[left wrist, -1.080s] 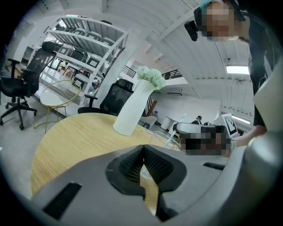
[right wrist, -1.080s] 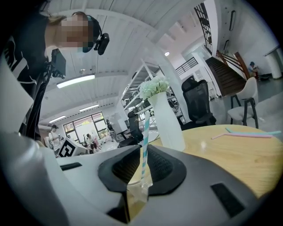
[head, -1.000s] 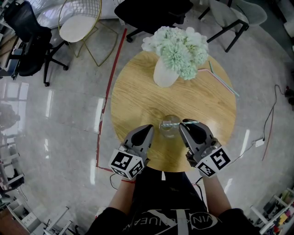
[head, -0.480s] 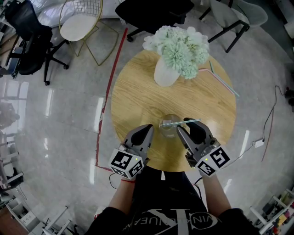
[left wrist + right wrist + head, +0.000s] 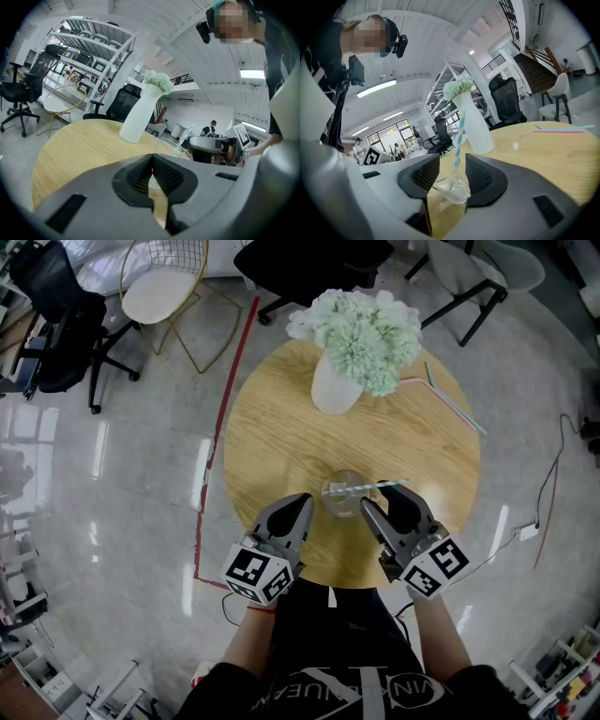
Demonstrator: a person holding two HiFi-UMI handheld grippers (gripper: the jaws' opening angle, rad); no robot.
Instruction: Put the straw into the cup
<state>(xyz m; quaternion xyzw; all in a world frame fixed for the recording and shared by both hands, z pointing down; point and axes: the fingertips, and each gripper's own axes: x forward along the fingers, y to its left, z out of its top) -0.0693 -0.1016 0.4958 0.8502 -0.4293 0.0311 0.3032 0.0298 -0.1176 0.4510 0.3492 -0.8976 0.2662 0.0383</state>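
A clear glass cup point(image 5: 341, 495) stands near the front edge of the round wooden table point(image 5: 281, 446). A teal-and-white striped straw point(image 5: 380, 487) rests in it, leaning right over the rim. My right gripper point(image 5: 384, 502) is just right of the cup; its jaws have just been opening and are open. In the right gripper view the straw point(image 5: 459, 136) rises from the cup point(image 5: 452, 187) between the pads, which do not press on it. My left gripper point(image 5: 302, 504) sits left of the cup, shut on nothing point(image 5: 151, 161).
A white vase of pale green flowers point(image 5: 337, 381) stands at the back of the table. Two loose straws point(image 5: 452, 401) lie at the far right edge. Chairs point(image 5: 159, 287) ring the table, and a red tape line point(image 5: 220, 427) runs along the floor at left.
The right gripper's jaws have spread apart and let go of the straw, which now leans in the cup on its own. The left gripper has not moved.
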